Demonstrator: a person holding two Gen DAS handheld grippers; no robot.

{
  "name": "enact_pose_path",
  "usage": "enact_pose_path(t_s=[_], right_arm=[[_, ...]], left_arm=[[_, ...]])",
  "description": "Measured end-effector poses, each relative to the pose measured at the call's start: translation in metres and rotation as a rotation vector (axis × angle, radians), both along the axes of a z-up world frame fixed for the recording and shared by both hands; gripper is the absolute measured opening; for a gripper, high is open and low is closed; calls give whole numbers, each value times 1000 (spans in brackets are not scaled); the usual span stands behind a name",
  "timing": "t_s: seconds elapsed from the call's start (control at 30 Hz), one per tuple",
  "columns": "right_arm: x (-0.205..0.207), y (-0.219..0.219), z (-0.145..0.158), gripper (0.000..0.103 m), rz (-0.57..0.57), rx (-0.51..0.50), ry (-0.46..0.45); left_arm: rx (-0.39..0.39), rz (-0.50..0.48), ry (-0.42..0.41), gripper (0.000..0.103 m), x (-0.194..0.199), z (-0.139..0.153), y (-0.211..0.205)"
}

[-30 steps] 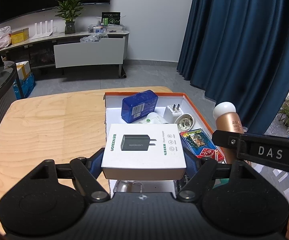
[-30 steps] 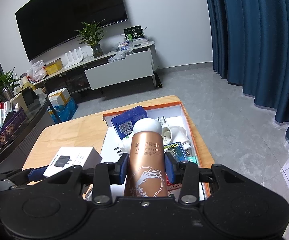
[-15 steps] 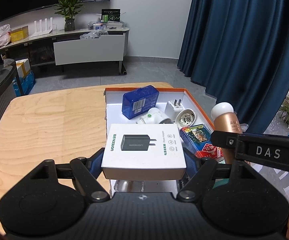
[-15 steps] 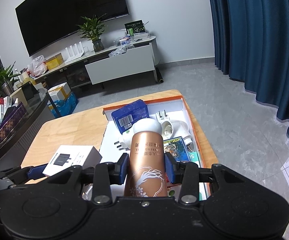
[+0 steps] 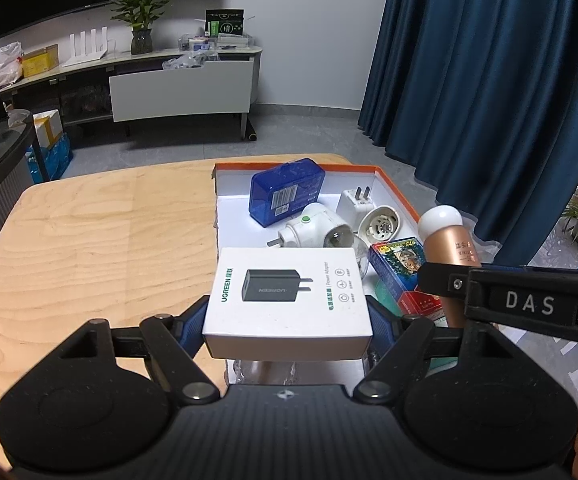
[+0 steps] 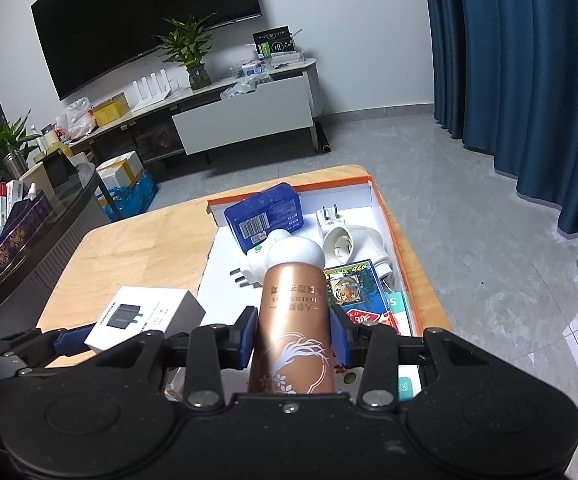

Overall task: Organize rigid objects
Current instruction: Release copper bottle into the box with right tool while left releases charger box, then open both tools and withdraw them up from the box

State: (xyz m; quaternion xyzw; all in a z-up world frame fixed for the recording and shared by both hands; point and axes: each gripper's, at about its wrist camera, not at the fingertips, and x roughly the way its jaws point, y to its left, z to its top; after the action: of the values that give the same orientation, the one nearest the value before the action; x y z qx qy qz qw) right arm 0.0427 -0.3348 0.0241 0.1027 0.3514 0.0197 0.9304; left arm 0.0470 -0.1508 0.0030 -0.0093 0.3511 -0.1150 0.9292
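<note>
Right wrist view shows the right tool [image 6: 293,336] pinching the gold bottle [image 6: 293,320] over the tray [image 6: 393,236], slightly loosening, maybe to drop it, while the left tool [image 5: 289,320] grips the white box [image 5: 287,300].

Charger box [image 5: 287,301] left of bottle [image 6: 293,328], both above tray [image 5: 395,189] on table [image 5: 101,240].

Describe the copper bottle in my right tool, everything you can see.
The copper bottle is a metallic-looking cylinder with a rounded white cap, printed lettering and a white tree-and-flower design. The right tool clamps its body between blue pads, cap pointing away from the camera, above the orange-rimmed tray. Its base is hidden.
</note>
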Motion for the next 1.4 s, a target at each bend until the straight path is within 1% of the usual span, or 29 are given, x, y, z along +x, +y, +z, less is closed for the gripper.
enact_pose_path(t_s=[0.13, 0.3, 0.37, 0.6, 0.67, 0.7, 0.73, 0.8, 0.87, 0.9, 0.93, 1.03, 1.1, 1.23, 1.4], right_arm=[[2, -1, -2, 55, -11, -6, -4], [0, -7, -5, 56, -33, 3, -2], [-2, -10, -5, 60, -42, 14, -13], [-13, -21, 4, 63, -97, -19, -63], [-17, -25, 8, 68, -113, -17, -78], [-19, -27, 9, 69, -118, -16, -84], [-20, -28, 11, 71, -119, -20, -87], [-24, -30, 13, 72, -117, -31, -92], [-27, -29, 15, 73, -114, -42, -94], [-29, -28, 16, 75, -115, -47, -97], [-31, -27, 17, 77, -115, -50, -98], [-39, -25, 23, 78, -106, -54, -115], [-46, -24, 27, 78, -100, -57, -128], [-62, -22, 31, 79, -94, -66, -135], [-83, -20, 24, 80, -85, -90, -95]], left_arm=[[2, 2, 7, 79, 2, -2, 0], [-1, -4, 23, 79, 5, -8, -1], [-6, -11, 33, 79, 6, -11, -3], [-24, -62, 39, 79, 12, -14, -20], [-33, -87, 42, 80, 16, -15, -26], [-29, -90, 51, 80, 18, -16, -29], [-28, -89, 54, 85, 18, -15, -30], [-24, -77, 51, 91, 15, -14, -30], [-6, -61, 43, 94, 11, -10, -30], [4, -48, 37, 98, 9, -8, -29], [15, -34, 34, 100, 7, -5, -28], [47, 18, 23, 103, -2, 5, -25], [56, 43, 20, 103, -10, 12, -23], [49, 72, 52, 103, -29, 19, -20], [62, 100, 68, 103, -54, 13, -21]])
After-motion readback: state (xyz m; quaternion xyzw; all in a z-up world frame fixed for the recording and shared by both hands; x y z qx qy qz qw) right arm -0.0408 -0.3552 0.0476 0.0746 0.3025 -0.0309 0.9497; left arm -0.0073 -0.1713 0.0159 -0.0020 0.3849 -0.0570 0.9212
